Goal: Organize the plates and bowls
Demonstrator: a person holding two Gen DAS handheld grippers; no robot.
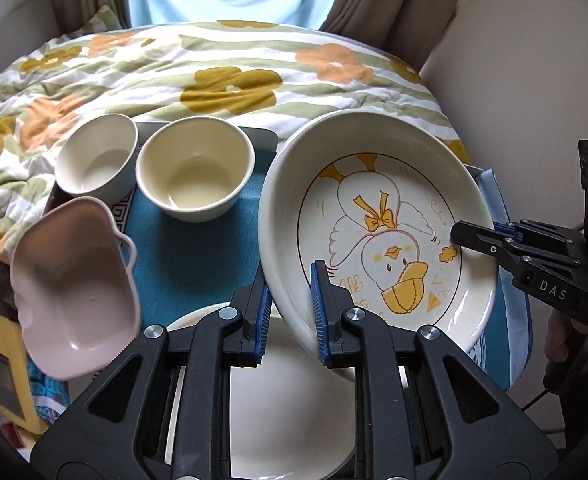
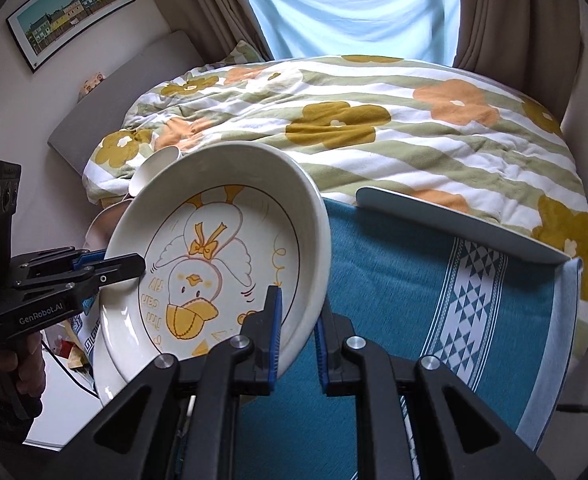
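Note:
A cream duck plate [image 1: 378,236] with a yellow cartoon duck is held tilted above the teal table mat [image 1: 189,256]. My left gripper [image 1: 291,312] is shut on its near-left rim. My right gripper [image 2: 298,332] is shut on the opposite rim of the duck plate [image 2: 221,256]. The right gripper also shows in the left wrist view [image 1: 470,236], and the left gripper in the right wrist view [image 2: 129,266]. A plain white plate [image 1: 285,408] lies below. Two cream bowls [image 1: 97,158] [image 1: 193,168] stand at the back. A pink bowl [image 1: 73,292] sits tilted at the left.
A flowered quilt [image 1: 213,76] covers the bed behind the table. A pale blue tray edge [image 2: 458,220] lies at the mat's far side. A patterned white band [image 2: 470,304] crosses the teal mat [image 2: 374,280] at the right. Curtains and a window are at the back.

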